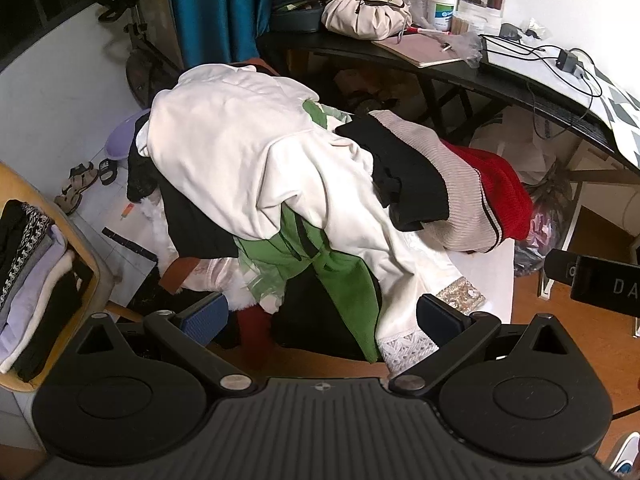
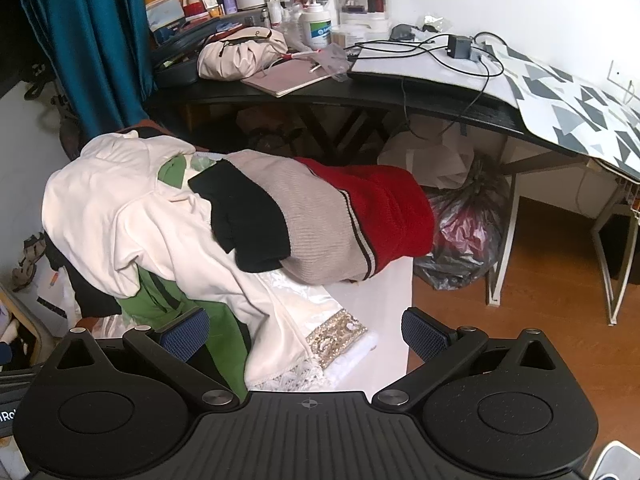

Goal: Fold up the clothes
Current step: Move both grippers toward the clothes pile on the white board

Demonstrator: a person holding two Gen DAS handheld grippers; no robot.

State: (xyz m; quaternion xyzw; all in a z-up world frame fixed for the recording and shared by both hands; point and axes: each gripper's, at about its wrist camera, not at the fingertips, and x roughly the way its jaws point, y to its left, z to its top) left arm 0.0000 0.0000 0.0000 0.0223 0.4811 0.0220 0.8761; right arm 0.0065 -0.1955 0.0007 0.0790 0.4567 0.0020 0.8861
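Note:
A heap of unfolded clothes lies ahead of both grippers. On top is a cream sweatshirt (image 1: pixel 248 152) (image 2: pixel 120 216). Beside it lie a black garment (image 1: pixel 404 176) (image 2: pixel 244 220), a beige ribbed knit (image 1: pixel 452 184) (image 2: pixel 316 224) and a red knit (image 1: pixel 500 196) (image 2: pixel 392 208). A green garment (image 1: pixel 340 284) (image 2: pixel 224 344) hangs down the front, next to a white piece with sequin trim (image 1: pixel 460 296) (image 2: pixel 336 336). My left gripper (image 1: pixel 322 316) is open and empty just in front of the heap. My right gripper (image 2: pixel 306 332) is open and empty over the sequin trim.
A stack of folded clothes (image 1: pixel 28 276) sits on a wooden chair at the left. A black desk (image 1: pixel 440 68) (image 2: pixel 360 92) crowded with bottles, a beige bag and cables stands behind. A plastic bag (image 2: pixel 464 236) lies on the wooden floor. Sandals (image 1: pixel 76 184) lie at left.

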